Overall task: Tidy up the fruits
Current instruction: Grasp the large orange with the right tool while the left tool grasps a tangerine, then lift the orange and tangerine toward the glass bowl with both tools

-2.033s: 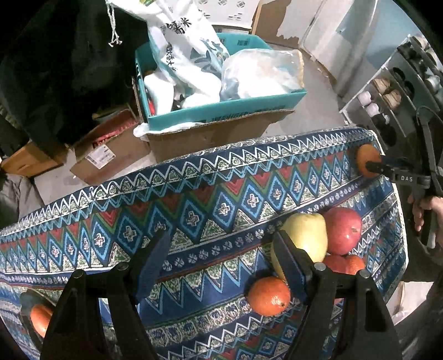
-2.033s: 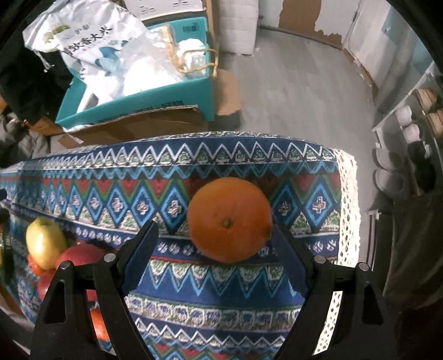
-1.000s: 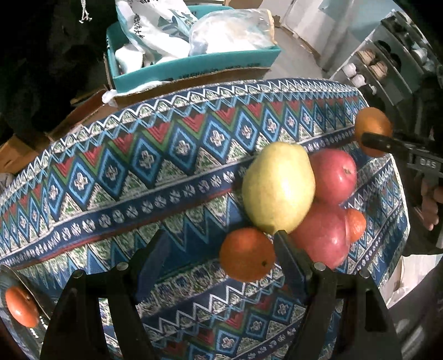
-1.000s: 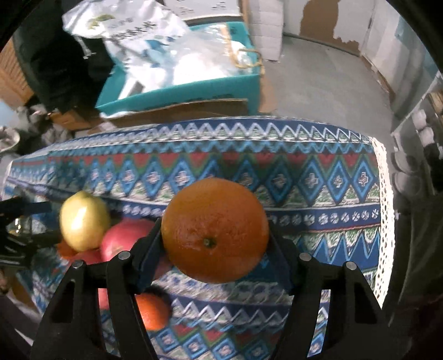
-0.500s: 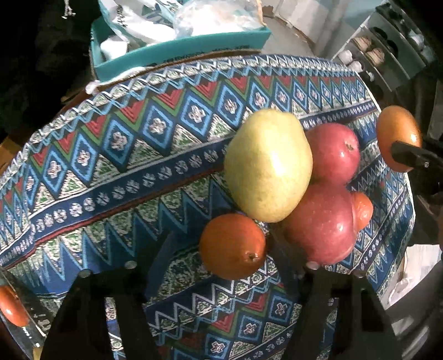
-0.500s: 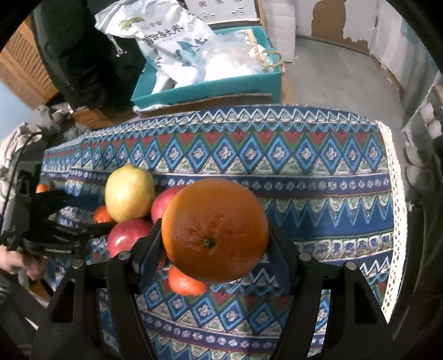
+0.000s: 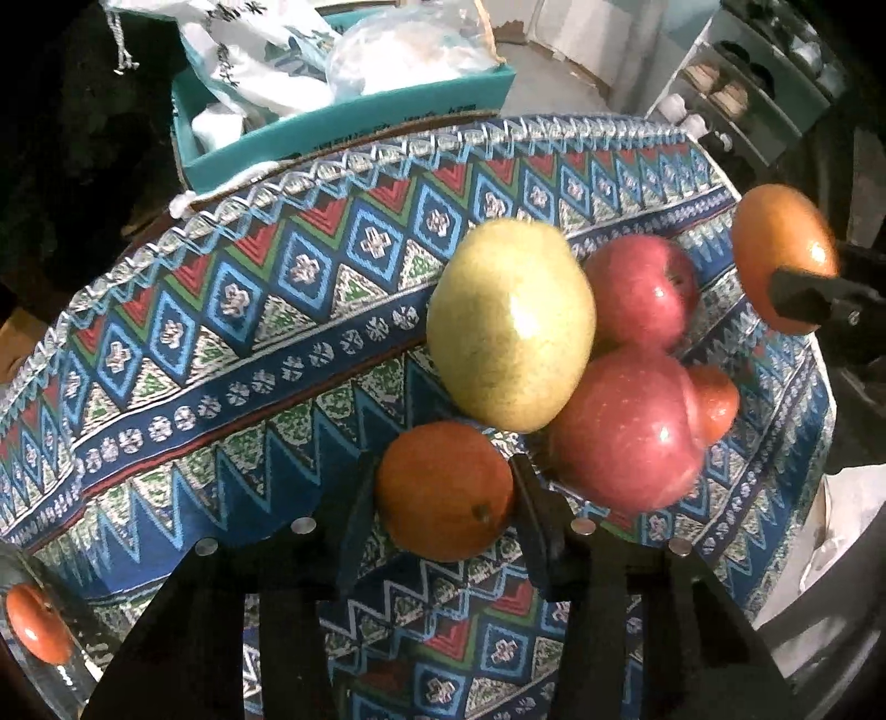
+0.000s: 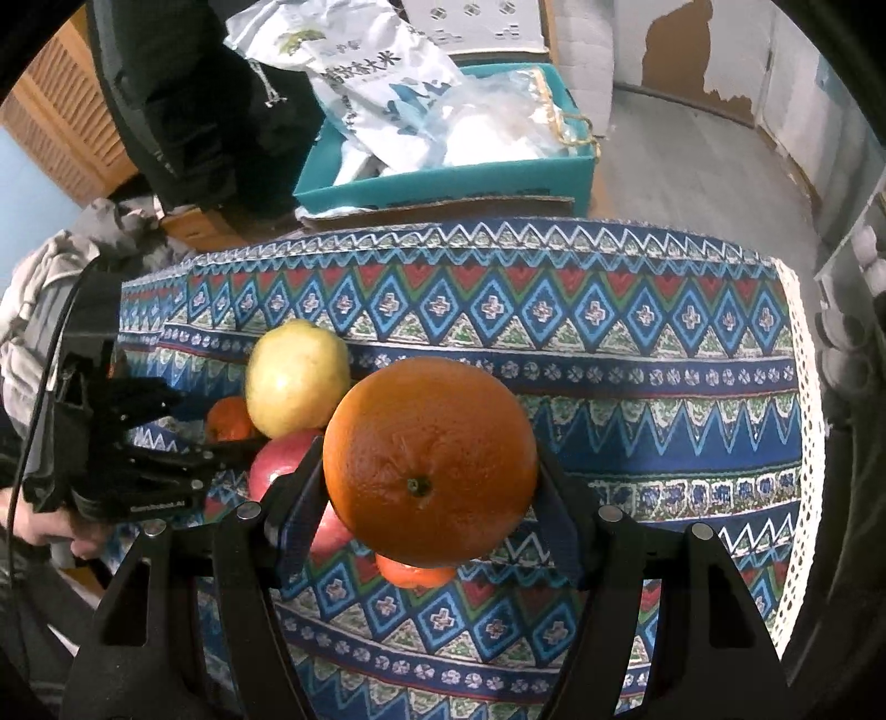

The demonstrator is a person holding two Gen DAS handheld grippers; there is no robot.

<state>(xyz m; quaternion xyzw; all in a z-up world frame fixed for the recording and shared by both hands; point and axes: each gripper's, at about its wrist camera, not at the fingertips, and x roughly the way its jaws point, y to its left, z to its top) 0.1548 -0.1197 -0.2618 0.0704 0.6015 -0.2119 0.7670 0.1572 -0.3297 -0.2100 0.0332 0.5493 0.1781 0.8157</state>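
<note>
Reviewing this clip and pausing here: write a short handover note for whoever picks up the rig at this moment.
Right gripper: shut on a large orange, held above the tablecloth.
Left gripper: fingers close around a small orange; grip not confirmed.
Pile: pear, two apples and another small orange together on the cloth.
One more orange fruit sits at the left edge.
Left: add both oranges to the pile.

Probably a home storeroom: a patterned tablecloth (image 8: 609,310) covers the table, a teal box (image 8: 454,171) of bags sits behind on bare floor, peeling wall (image 8: 681,50).
</note>
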